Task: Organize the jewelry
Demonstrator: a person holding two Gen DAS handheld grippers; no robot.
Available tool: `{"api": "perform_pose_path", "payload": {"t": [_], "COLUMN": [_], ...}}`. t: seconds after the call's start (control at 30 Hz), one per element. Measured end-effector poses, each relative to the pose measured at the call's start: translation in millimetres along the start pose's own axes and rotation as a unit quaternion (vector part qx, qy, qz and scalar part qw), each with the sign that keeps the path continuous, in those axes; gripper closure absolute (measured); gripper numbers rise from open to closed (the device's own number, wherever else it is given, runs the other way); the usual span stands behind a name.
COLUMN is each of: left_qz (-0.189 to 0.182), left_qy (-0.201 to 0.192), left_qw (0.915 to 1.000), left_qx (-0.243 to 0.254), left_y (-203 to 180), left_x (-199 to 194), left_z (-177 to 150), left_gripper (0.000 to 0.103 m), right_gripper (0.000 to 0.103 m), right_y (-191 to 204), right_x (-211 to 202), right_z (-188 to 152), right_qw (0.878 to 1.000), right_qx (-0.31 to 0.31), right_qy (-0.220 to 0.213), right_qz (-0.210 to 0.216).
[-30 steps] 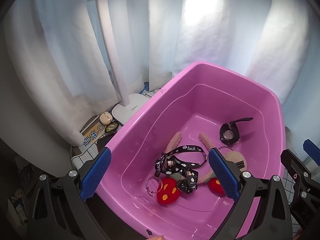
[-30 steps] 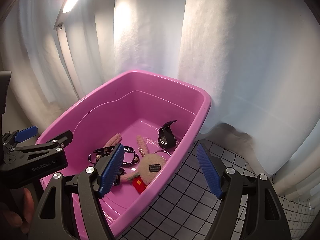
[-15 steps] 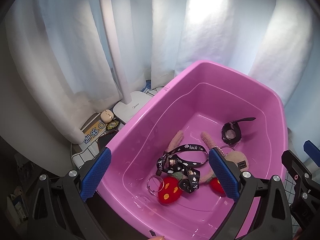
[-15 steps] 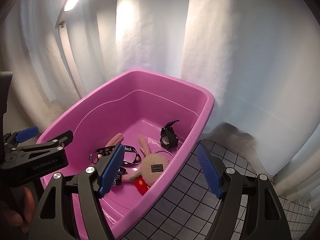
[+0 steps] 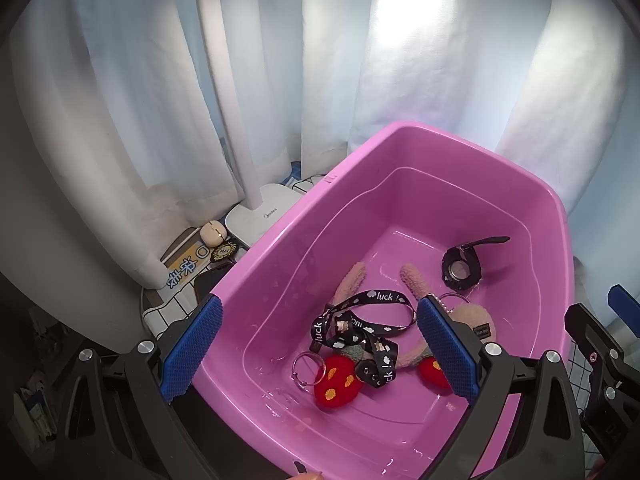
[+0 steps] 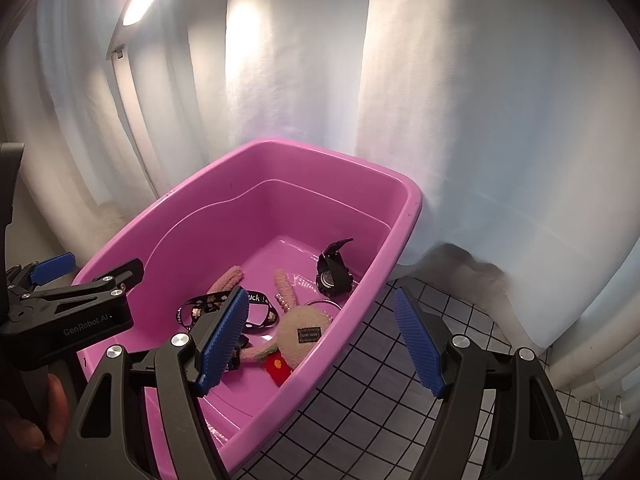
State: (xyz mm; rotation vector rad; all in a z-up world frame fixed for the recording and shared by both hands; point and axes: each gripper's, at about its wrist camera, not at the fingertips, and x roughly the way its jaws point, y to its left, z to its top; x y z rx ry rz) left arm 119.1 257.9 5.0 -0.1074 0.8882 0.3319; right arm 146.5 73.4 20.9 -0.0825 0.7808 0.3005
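Note:
A pink plastic tub (image 5: 472,140) (image 6: 408,216) holds a black watch (image 5: 461,268) (image 6: 334,272), a black "luck" lanyard (image 5: 360,324) (image 6: 256,304), a beige plush keychain (image 5: 478,322) (image 6: 302,330) with red felt pieces (image 5: 336,382) and a metal key ring (image 5: 304,364). My left gripper (image 5: 318,354) is open and empty above the tub's near end. My right gripper (image 6: 320,340) is open and empty above the tub's right rim. The left gripper also shows in the right wrist view (image 6: 72,300).
A white lamp base (image 5: 262,208) and pole stand left of the tub, with a small beige case (image 5: 212,232) and a printed card (image 5: 184,266) beside it. White curtains hang behind. A checked cloth (image 6: 420,380) covers the table right of the tub.
Both grippers have drawn back and up a little, so the tub and its contents sit lower in each view. Nothing in the tub has moved.

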Motion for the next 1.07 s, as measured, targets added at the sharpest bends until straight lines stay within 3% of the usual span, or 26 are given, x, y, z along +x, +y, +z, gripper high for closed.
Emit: {"api": "perform_pose_path", "payload": {"t": [1.07], "left_qz": [0.004], "left_qy": [0.005], "left_qw": [0.9999], "left_qx": [-0.01], "left_y": [-1.9], "left_x": [1.7], "left_z": [-0.7], "left_gripper": [0.007], "right_gripper": [0.031], "right_y": [0.4], "right_x": [1.0], "right_z": [-0.4], "right_qw": [1.0], "right_qx": [0.001], "right_qy": [0.001], "right_qz": [0.0]}}
